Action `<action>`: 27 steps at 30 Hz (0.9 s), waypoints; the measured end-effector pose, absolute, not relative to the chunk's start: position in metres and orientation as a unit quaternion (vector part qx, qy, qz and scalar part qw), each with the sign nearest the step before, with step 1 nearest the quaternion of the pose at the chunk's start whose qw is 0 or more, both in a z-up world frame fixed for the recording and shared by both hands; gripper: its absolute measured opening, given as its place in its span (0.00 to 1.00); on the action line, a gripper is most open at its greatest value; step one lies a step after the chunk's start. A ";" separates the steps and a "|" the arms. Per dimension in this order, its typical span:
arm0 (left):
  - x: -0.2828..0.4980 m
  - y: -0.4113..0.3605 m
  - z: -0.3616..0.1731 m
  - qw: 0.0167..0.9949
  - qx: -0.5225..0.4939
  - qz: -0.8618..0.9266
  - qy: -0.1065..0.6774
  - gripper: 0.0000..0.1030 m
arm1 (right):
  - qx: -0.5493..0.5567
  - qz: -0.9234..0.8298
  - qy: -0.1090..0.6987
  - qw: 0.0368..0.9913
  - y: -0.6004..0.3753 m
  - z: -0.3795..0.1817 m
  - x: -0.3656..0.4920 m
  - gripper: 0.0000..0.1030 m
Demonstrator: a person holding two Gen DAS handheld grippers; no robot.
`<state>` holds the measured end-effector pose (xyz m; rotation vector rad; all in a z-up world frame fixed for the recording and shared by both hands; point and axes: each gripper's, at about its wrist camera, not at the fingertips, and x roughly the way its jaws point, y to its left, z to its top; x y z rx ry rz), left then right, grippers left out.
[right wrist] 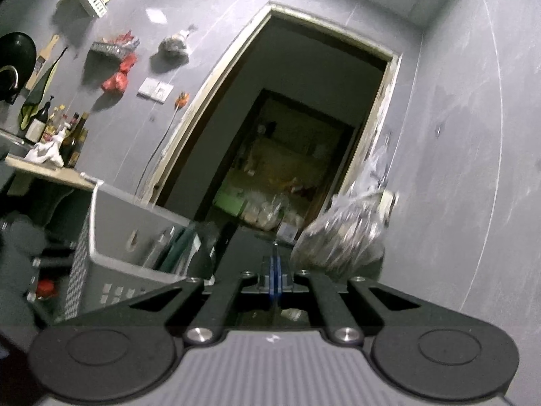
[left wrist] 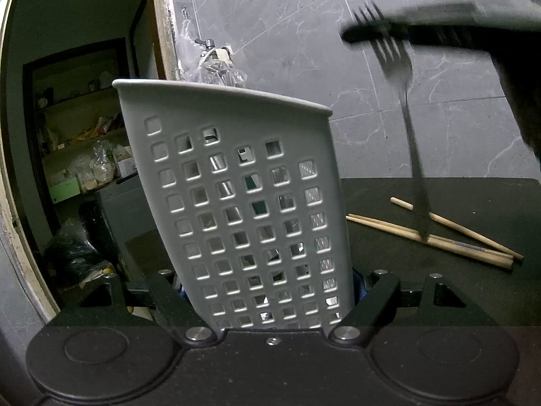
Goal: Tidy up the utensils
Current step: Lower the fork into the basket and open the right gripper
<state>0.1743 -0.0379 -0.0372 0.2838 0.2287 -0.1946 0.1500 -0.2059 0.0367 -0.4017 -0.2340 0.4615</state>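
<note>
Gripping fork [left wrist: 399, 77] (left clamps caddy [left wrist: 236, 203]).

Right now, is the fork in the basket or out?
Out. The fork hangs from the right gripper, beside the basket.

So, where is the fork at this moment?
In the left wrist view, the fork hangs tines-up at the upper right, pinched in the right gripper, right of the grey basket and above the chopsticks.

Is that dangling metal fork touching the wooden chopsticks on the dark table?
Cannot tell. In the left wrist view the fork's handle tip overlaps the chopsticks, but blur hides any contact or gap.
</note>
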 end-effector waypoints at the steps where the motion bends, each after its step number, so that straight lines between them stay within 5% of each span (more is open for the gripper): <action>1: 0.174 -0.038 -0.037 0.979 0.141 -0.097 0.114 0.79 | -0.198 0.224 -0.124 0.946 -0.206 0.043 0.150 0.02; 14: 0.173 -0.040 -0.038 0.978 0.143 -0.099 0.114 0.79 | -0.138 0.251 -0.253 0.924 -0.201 0.123 0.145 0.02; 27: 0.172 -0.038 -0.035 0.977 0.145 -0.103 0.114 0.79 | -0.138 0.314 -0.241 0.908 -0.162 0.121 0.155 0.02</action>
